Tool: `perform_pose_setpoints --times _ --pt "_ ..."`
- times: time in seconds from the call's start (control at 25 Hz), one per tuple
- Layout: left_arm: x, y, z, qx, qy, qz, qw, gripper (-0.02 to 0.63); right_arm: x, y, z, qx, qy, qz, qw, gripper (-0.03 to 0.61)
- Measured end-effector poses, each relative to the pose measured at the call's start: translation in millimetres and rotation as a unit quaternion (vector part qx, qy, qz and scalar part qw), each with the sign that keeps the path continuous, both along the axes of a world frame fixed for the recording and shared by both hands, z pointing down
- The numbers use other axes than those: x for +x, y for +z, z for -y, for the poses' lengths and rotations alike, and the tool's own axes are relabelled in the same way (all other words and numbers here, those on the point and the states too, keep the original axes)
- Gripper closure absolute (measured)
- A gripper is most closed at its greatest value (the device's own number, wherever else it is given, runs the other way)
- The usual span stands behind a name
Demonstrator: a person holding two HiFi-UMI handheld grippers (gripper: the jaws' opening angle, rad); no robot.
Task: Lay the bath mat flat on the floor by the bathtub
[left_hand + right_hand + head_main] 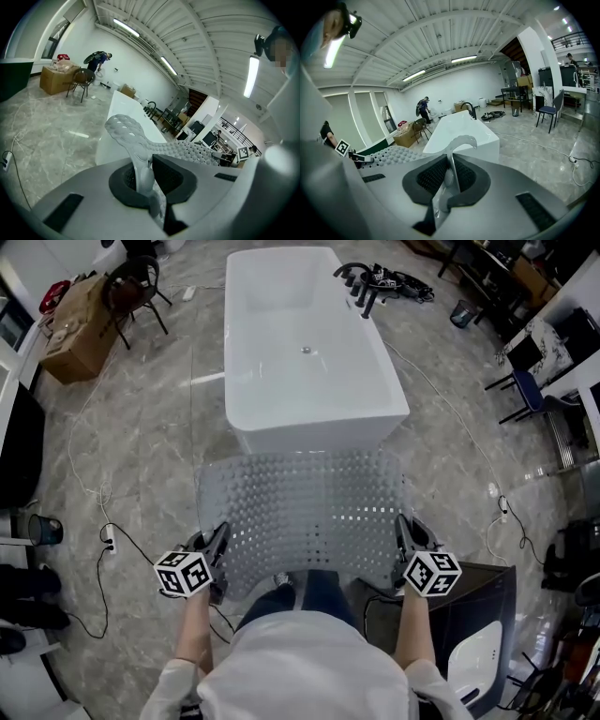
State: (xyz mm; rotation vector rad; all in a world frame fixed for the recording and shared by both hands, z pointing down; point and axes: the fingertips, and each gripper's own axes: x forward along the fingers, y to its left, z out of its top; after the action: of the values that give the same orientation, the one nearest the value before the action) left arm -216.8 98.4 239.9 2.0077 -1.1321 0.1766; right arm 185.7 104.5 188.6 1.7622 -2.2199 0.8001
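Left gripper (pixel 218 542) and right gripper (pixel 403 535) each pinch a near corner of the bath mat (pixel 305 507), holding it spread out above the floor (pixel 141 446), just before the bathtub (pixel 300 362).

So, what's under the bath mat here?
The bath mat, pinched by the left tongs and right tongs, hangs above the marble floor, faintly visible through it. Anything lying there, before the bathtub, is covered.
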Motion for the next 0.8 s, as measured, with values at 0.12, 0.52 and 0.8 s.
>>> perform_pose_setpoints --times 0.12,0.52,0.8 --pt "5 9 13 -0.002 -0.003 0.007 1.0 0.571 6 10 15 -0.009 0.001 0.0 1.0 0.541" --pt "35 74 52 -0.005 -0.011 0.044 0.999 0.571 46 67 66 -0.028 0.0 -0.037 0.999 0.541" --pt "49 123 67 -0.028 -0.027 0.078 0.9962 0.571 57 117 91 -0.045 -0.011 -0.066 0.997 0.541"
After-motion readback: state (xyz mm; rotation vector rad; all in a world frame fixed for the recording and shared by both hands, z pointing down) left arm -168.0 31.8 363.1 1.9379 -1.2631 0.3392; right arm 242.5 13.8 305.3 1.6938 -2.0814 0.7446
